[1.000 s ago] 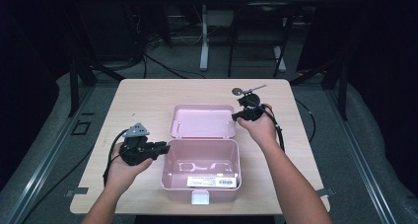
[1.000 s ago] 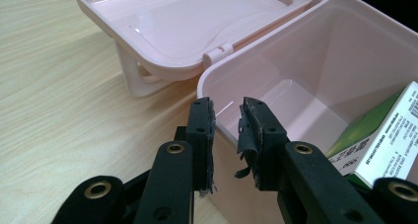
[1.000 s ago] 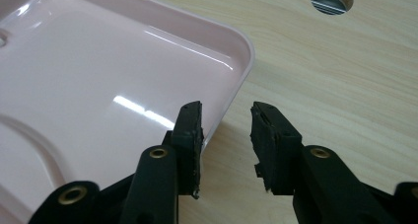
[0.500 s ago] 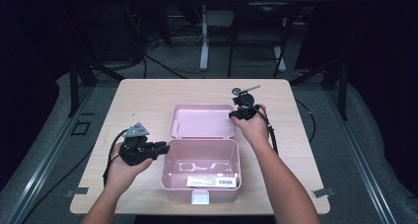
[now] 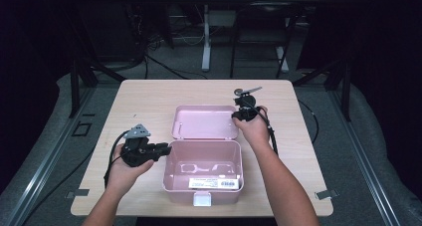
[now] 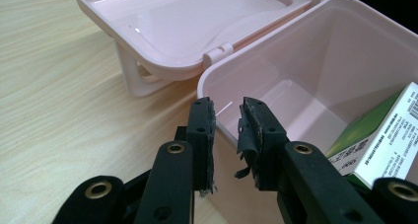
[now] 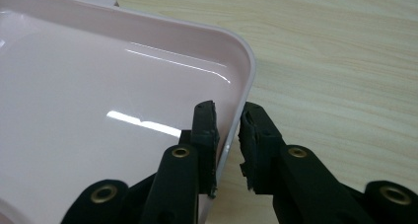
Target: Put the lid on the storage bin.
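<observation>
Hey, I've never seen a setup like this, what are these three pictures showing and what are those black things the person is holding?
A person sits at a wooden table and holds a hand tool with two black jaws in each hand. One camera looks down from above; the two close-ups come from small cameras riding on each tool, looking along its jaws. On the table stands an open pink plastic box with a small carton inside, its lid folded back flat. The left gripper has its jaws astride the box's side wall, one in, one out. The right gripper sits astride the lid's edge, and its jaws have just been closing on it, seemingly ready to swing the lid.
</observation>
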{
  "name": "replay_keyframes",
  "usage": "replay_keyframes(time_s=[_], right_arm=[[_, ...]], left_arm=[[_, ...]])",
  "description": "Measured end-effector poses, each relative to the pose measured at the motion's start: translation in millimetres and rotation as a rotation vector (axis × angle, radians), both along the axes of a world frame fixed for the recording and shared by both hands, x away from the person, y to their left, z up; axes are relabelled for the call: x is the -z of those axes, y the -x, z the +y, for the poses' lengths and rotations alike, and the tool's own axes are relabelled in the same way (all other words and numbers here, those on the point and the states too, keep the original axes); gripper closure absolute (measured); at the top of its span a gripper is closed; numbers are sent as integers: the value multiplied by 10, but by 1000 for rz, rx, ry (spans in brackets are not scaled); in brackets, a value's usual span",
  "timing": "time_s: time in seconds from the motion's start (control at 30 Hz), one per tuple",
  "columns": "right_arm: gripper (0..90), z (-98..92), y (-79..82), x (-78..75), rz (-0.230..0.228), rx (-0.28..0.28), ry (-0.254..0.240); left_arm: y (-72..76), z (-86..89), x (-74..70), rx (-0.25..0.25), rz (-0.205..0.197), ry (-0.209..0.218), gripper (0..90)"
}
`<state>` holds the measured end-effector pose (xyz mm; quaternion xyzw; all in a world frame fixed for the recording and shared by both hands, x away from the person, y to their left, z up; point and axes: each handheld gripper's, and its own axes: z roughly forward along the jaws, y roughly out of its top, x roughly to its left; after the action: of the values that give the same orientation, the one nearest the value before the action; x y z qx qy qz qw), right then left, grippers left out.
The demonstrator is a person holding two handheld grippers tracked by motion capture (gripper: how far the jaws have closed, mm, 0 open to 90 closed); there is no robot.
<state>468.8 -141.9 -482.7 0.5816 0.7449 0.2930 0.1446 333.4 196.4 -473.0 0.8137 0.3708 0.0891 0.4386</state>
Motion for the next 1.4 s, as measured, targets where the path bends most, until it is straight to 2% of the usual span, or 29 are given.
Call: replay_keyframes(time_s=[1.4], right_arm=[[811, -12, 76, -130, -35, 38, -42]], left_arm=[[-1, 2, -3, -1, 5, 1, 752]])
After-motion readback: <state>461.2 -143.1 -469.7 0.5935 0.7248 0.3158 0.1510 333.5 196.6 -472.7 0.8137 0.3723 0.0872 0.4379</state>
